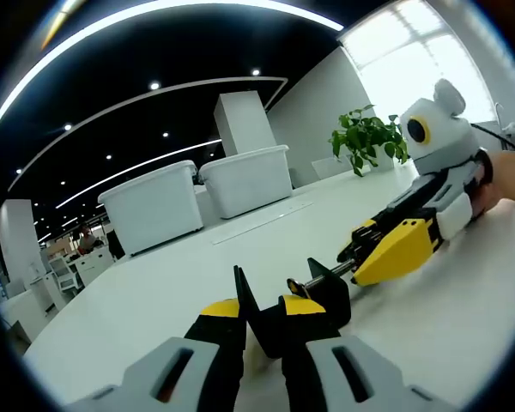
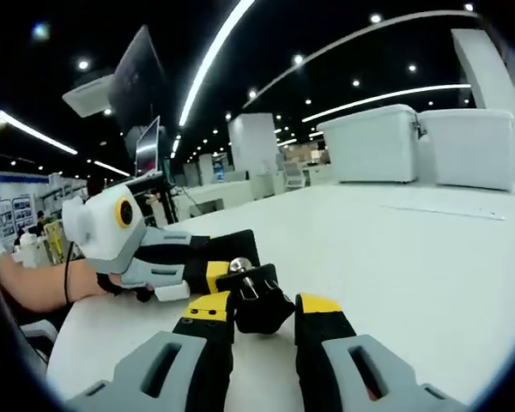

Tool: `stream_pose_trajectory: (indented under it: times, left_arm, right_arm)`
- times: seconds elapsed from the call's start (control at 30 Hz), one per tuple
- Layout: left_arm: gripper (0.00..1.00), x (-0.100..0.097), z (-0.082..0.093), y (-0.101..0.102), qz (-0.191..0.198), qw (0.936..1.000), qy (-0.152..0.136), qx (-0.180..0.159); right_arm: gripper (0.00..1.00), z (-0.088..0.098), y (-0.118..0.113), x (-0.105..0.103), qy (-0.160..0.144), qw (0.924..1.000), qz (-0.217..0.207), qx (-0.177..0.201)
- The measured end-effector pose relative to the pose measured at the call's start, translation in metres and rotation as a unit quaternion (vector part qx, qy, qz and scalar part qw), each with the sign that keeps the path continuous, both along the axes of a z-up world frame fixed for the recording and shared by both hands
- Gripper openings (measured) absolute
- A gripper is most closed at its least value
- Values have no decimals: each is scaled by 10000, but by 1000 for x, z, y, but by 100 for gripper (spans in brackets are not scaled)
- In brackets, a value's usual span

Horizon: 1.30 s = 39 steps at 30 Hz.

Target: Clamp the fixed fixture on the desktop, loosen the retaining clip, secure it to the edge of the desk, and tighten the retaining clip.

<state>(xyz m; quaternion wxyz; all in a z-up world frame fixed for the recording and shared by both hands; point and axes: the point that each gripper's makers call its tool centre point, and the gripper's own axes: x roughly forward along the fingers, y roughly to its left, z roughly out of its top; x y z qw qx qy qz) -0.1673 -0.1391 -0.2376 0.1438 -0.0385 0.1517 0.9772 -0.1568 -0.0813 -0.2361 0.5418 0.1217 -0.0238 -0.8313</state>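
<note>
Left gripper (image 1: 262,311) closing on the black clamp fixture (image 1: 279,322) on the white desk (image 1: 172,283) | right gripper (image 2: 264,311) pinching its screw knob (image 2: 256,296) | left gripper view showing storage bins (image 1: 154,206), potted plant (image 1: 367,137) | right gripper view showing monitors (image 2: 142,94)

White desk (image 1: 463,300) carries black clamp fixture (image 1: 285,319), 2 white bins (image 1: 154,206), plant (image 1: 367,137).

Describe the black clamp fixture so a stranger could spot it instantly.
Start at the broad white desk. Between the left gripper and the right gripper lies the black clamp fixture. Unlike the white bins behind, it is small, dark and has a metal screw.
</note>
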Motion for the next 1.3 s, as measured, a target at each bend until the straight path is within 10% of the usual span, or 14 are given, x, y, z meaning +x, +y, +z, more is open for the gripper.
stream_pose_trajectory:
  times: [0.3,0.7,0.93,1.13,1.3]
  left_arm:
    - [15,0,0,0,0,10000,3,-5]
    - [15,-1,0,0,17,10000,6,-9]
    - [15,-1,0,0,3,10000,6,-7]
    - [15,-1,0,0,0,10000,6,-7]
    - [15,-1,0,0,-2,10000,7,-9]
  right_arm:
    - [26,-1,0,8,-240,9996,77,-104]
    - [26,-3,-5,15,2167,9711,82,997]
    - [27,-3,-5,11,1551,9849,19,770]
    - [27,10,2,2,371,9991,-141,-114]
    - [28,9,1,-1,161,9997,-29,-160]
